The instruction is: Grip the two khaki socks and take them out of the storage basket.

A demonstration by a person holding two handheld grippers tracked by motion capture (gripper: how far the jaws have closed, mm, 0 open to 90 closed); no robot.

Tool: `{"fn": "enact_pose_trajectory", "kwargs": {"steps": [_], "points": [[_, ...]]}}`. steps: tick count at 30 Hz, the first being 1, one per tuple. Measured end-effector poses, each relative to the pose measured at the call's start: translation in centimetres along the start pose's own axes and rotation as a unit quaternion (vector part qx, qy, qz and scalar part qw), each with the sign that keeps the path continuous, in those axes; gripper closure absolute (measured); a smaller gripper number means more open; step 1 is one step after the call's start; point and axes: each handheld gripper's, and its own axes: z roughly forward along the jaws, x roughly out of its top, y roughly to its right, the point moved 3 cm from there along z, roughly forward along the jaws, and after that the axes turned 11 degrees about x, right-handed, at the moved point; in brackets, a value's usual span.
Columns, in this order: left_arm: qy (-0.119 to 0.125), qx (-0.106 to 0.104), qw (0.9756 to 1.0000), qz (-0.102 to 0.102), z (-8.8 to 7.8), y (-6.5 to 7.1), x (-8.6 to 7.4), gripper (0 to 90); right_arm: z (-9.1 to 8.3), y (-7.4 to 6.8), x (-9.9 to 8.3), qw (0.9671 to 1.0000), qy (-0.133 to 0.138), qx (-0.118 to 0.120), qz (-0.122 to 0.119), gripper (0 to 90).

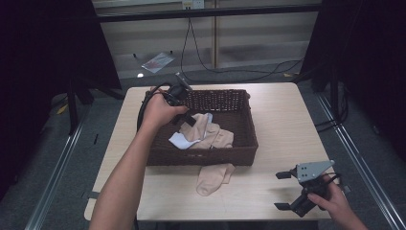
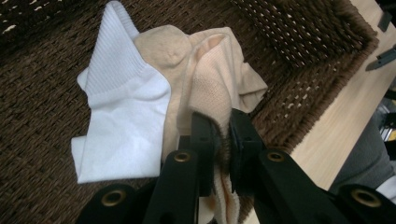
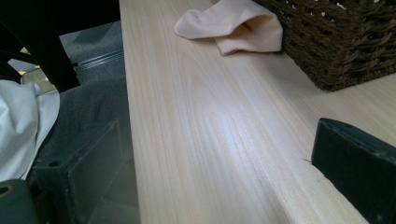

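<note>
A brown wicker basket stands mid-table. Inside it lie a white sock and a beige sock. My left gripper hangs over the basket's left half, shut on a fold of the beige sock, whose cloth is pinched between the two black jaws and lifted. A second beige sock lies on the table against the basket's front wall. Near the table's front right corner, my right gripper rests low with its jaws wide open and nothing between them.
The light wooden table has bare room right of the basket and along its front edge. Black frames and cables stand on the grey floor behind and to both sides. In the right gripper view, white cloth shows off the table's edge.
</note>
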Motion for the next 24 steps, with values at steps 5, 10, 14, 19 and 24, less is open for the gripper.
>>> {"fn": "enact_pose_trajectory", "kwargs": {"steps": [5,10,14,19,24], "points": [[-0.004,-0.002,1.0000,0.000,-1.1,0.5,0.0,82.6,0.0,0.0,0.0,1.0000,-0.001,-0.001,0.001,1.2],[-0.004,-0.010,0.9998,0.017,-1.8,1.1,-0.1,82.5,0.1,0.0,0.0,1.0000,-0.002,0.001,0.000,1.2],[-0.010,-0.012,0.9992,0.038,-2.4,1.9,-0.3,82.5,0.1,0.0,0.0,1.0000,-0.001,0.000,0.002,1.2],[-0.014,-0.018,0.9982,0.054,-2.8,2.6,-0.7,82.5,0.1,0.0,0.0,1.0000,-0.002,0.000,0.000,1.2],[-0.017,-0.027,0.9972,0.068,-2.8,3.3,-1.2,82.4,0.1,0.0,0.0,1.0000,-0.002,0.000,0.001,1.2]]}}
